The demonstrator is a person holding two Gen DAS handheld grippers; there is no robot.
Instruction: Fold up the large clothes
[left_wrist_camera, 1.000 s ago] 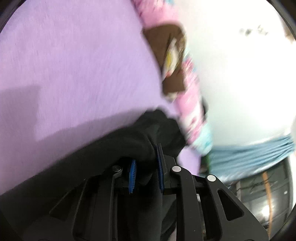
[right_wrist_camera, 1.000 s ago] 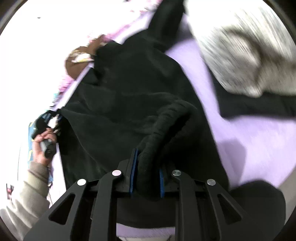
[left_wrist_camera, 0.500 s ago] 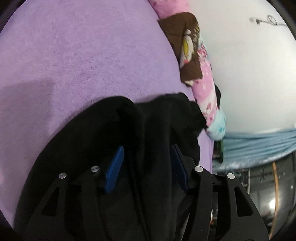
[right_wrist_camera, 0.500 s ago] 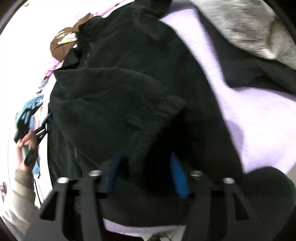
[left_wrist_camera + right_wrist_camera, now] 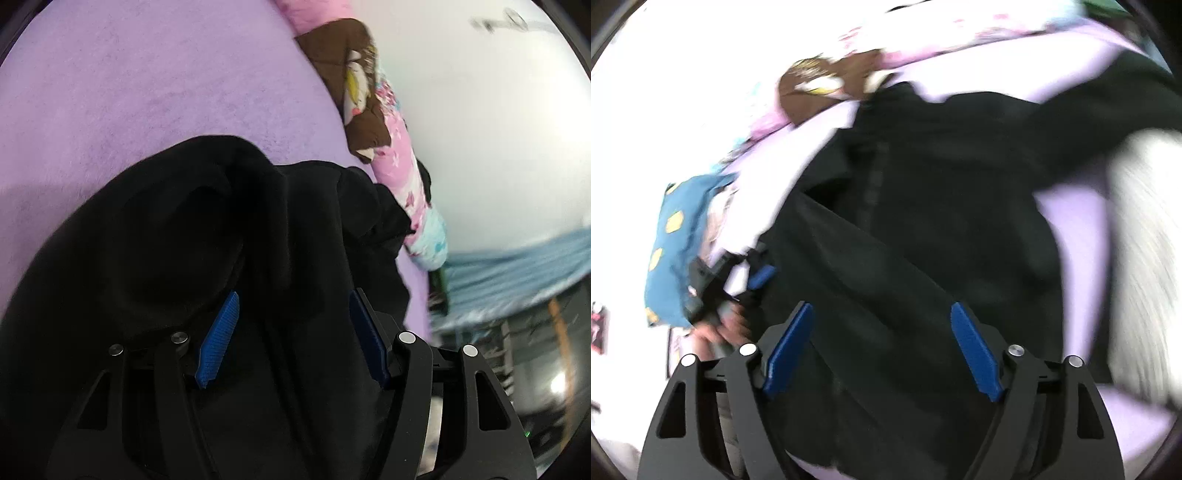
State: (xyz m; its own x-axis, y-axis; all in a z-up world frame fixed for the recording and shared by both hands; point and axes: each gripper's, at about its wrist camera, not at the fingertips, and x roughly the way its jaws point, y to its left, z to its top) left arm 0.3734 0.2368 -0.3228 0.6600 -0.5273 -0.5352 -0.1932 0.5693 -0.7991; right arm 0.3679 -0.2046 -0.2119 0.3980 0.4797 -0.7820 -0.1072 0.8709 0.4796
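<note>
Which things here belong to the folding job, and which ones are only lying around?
Part of the job:
- black garment, spread on the purple blanket
- left gripper, jaws open over the garment
- right gripper, jaws open over the garment

Only lying around:
- pink patterned quilt with brown patch
- grey-white fluffy cloth
- blue cloth with yellow spots

Both fisheye views bend hard at the rim, with a dark vignette ring around each circle. In the left wrist view the black garment (image 5: 229, 236) ahead of the fingers swallows almost all detail, while the purple blanket (image 5: 147, 74) beyond it is evenly lit and fairly sharp; the white wall (image 5: 480, 129) to the right is bright and slightly smeared. The right wrist view is heavily motion-blurred: the wall (image 5: 683, 92) beyond the left finger blows out to pure white, and the grey fabric (image 5: 1137, 258) to the right streaks.
</note>
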